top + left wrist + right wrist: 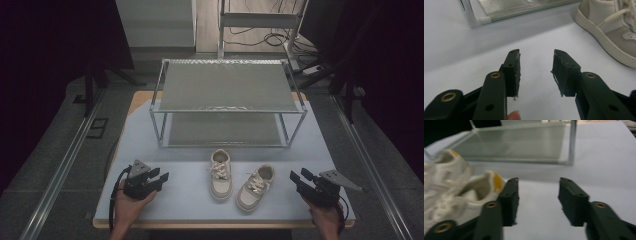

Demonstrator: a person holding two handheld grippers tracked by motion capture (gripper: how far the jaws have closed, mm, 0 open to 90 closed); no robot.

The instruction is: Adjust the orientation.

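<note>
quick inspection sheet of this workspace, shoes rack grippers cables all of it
surface: pale table, bare around the shoes
job's things: left shoe and right shoe side by side, toes toward the person; two-shelf metal rack behind, both shelves bare
clutter: nothing seen
grippers: left gripper and right gripper both open, holding nothing, flanking the shoes
cables: loose cables on the floor beyond the rack
surroundings: dark, floor rails either side

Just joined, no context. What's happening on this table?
A person holds tongs in each hand at the near edge of the table. The left tongs and right tongs are both open and empty, flanking two pale shoes. The left shoe and right shoe lie untouched on the table, toes toward the person. Behind them stands a two-tier metal rack with nothing on its top shelf. No grasp has started.
</note>
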